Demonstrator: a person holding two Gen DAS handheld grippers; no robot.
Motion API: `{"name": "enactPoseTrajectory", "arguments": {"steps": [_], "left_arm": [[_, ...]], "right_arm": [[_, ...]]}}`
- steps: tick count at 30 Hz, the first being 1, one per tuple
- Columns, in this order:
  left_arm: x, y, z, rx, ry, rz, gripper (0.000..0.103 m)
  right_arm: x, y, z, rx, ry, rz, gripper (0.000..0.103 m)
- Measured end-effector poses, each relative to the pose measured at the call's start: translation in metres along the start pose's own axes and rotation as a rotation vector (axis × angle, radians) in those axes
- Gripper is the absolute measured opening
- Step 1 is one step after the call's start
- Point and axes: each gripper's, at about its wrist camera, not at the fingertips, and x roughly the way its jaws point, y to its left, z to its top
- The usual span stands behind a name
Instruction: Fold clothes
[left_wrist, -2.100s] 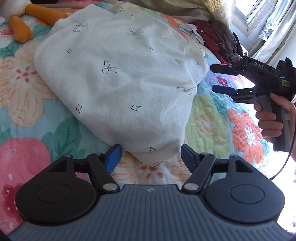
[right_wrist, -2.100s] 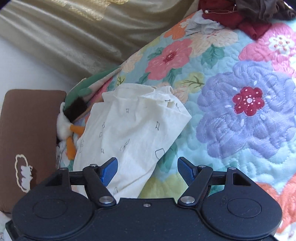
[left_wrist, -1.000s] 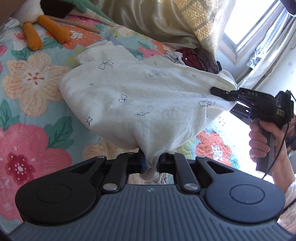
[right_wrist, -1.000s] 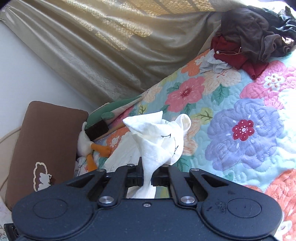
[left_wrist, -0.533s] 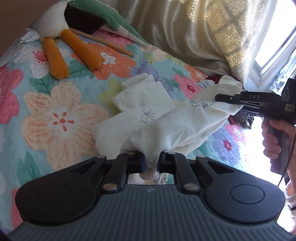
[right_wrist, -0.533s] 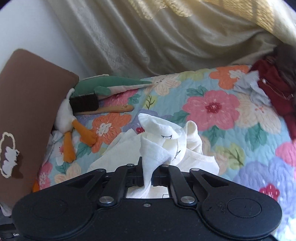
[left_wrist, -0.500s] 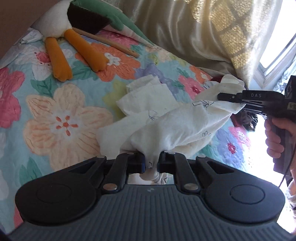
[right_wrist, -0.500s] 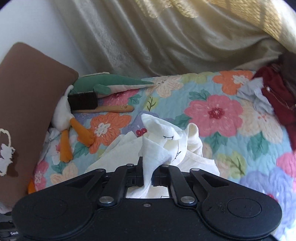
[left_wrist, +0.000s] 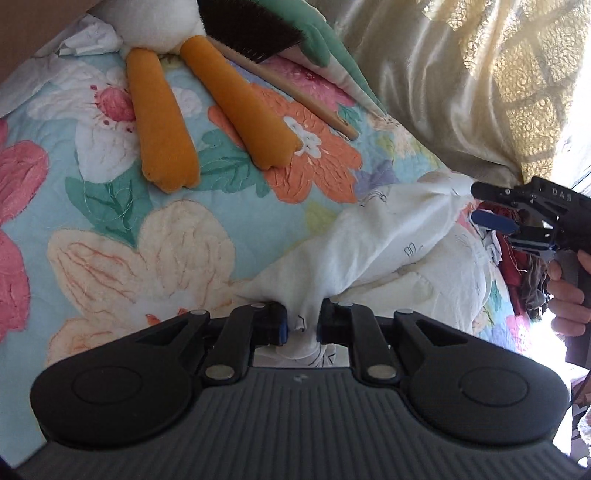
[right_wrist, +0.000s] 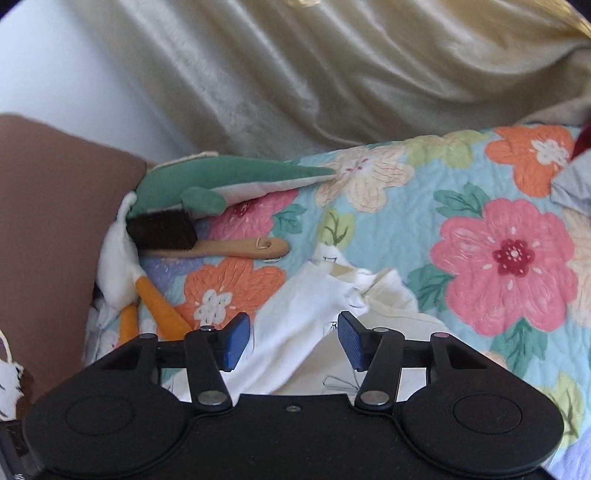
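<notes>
Cream cotton: the white garment (left_wrist: 373, 240) with small black bow prints lies bunched on the floral quilt (left_wrist: 110, 206), one end pulled into a taut ridge
Landmark: the floral quilt, a pastel bedspread with pink, orange and cream flowers; all places below are told against it
Left gripper: the left gripper (left_wrist: 301, 326) sits low over the quilt's near part, its jaws starting to part with a tuft of the garment's edge between them; the right pad touches the cloth, a sliver of gap shows at the left pad
Right gripper: the right gripper (right_wrist: 291, 341) has its blue pads (right_wrist: 352, 339) standing wide and opening, the garment lying loose below and between them, not pinched
Right hand: a hand (left_wrist: 565, 291) grips the handle at the quilt's right side
Garment place: mid-quilt, its far corner reaching toward the right gripper's tips
Plush duck: the stuffed duck (left_wrist: 162, 122) with orange legs lies at the quilt's far left corner
Brush: the wooden-handled brush (right_wrist: 207, 243) rests on the quilt beside the duck, dark bristles against the green plush toy (right_wrist: 229, 177)
Curtain: the beige curtain (right_wrist: 295, 74) hangs behind the quilt's far edge
Pillow: the brown pillow (right_wrist: 48, 229) stands left of the quilt
Dark clothes: a heap of red and grey clothes (left_wrist: 524, 273) lies on the quilt's right side
</notes>
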Motion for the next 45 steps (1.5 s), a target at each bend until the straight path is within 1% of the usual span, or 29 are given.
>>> {"name": "enactPoseTrajectory", "arguments": {"steps": [3,5,7,9,11,12,15,17,18,19,20,23,26,27,28,30,32,35,38,39,41,43,45], "left_arm": [[0.0,0.006,0.004,-0.02,-0.021,-0.031,0.014],[-0.003,0.008,0.008,-0.045,-0.008,-0.012,0.016],[-0.012,0.011,0.011,-0.066,-0.035,-0.012,0.016],[-0.021,0.009,0.016,-0.075,-0.06,-0.026,0.017],[-0.028,0.004,0.019,-0.073,-0.095,-0.044,0.022],[-0.031,0.001,0.018,-0.06,-0.119,-0.048,0.023],[-0.039,-0.01,0.014,-0.01,-0.19,-0.031,0.036],[-0.052,-0.017,0.009,0.022,-0.267,-0.039,0.046],[-0.057,-0.02,0.008,0.038,-0.289,-0.05,0.049],[-0.061,-0.023,0.008,0.054,-0.3,-0.063,0.058],[-0.061,-0.026,0.007,0.072,-0.287,-0.062,0.063],[-0.045,-0.03,0.001,0.125,-0.194,-0.036,0.064],[-0.013,-0.023,-0.013,0.128,-0.036,0.02,0.064],[-0.001,-0.019,-0.018,0.121,0.035,0.057,0.064],[0.004,-0.019,-0.023,0.143,0.071,0.087,0.064],[0.007,-0.025,-0.03,0.217,0.092,0.127,0.064],[0.005,-0.033,-0.033,0.251,0.117,0.173,0.064],[0.003,-0.033,-0.039,0.226,0.111,0.2,0.066],[0.0,-0.028,-0.041,0.208,0.114,0.2,0.066],[-0.002,-0.026,-0.041,0.197,0.118,0.193,0.066],[-0.005,-0.021,-0.04,0.168,0.124,0.173,0.066],[-0.007,-0.019,-0.038,0.144,0.148,0.16,0.066],[-0.01,-0.019,-0.036,0.122,0.175,0.15,0.066]], "right_arm": [[-0.007,-0.013,-0.005,0.017,-0.02,-0.004,0.058],[-0.008,-0.017,-0.008,-0.003,-0.003,-0.033,0.058],[-0.007,-0.013,-0.014,-0.089,0.035,-0.109,0.058],[-0.008,-0.005,-0.026,-0.225,0.034,-0.167,0.058],[-0.013,0.006,-0.037,-0.32,0.004,-0.192,0.058],[-0.015,0.011,-0.042,-0.359,-0.013,-0.19,0.058],[-0.016,0.03,-0.05,-0.45,-0.045,-0.129,0.058],[-0.011,0.045,-0.058,-0.513,-0.033,-0.093,0.058],[-0.007,0.052,-0.062,-0.545,-0.018,-0.087,0.058],[-0.003,0.057,-0.067,-0.573,-0.007,-0.088,0.058],[0.001,0.061,-0.072,-0.596,0.003,-0.094,0.058],[0.011,0.063,-0.085,-0.627,0.03,-0.125,0.058],[0.017,0.05,-0.096,-0.598,0.055,-0.181,0.058],[0.018,0.044,-0.101,-0.581,0.063,-0.202,0.059],[0.019,0.037,-0.106,-0.558,0.075,-0.218,0.06],[0.019,0.025,-0.119,-0.529,0.086,-0.228,0.063],[0.013,0.015,-0.133,-0.523,0.053,-0.22,0.065],[0.002,0.007,-0.145,-0.503,0.01,-0.206,0.068],[-0.007,0.005,-0.147,-0.472,0.012,-0.208,0.068],[-0.009,0.007,-0.149,-0.48,0.016,-0.217,0.068],[-0.013,0.012,-0.157,-0.535,0.024,-0.245,0.068],[-0.016,0.02,-0.167,-0.638,0.027,-0.274,0.068],[-0.02,0.03,-0.177,-0.72,0.02,-0.277,0.068]]}}
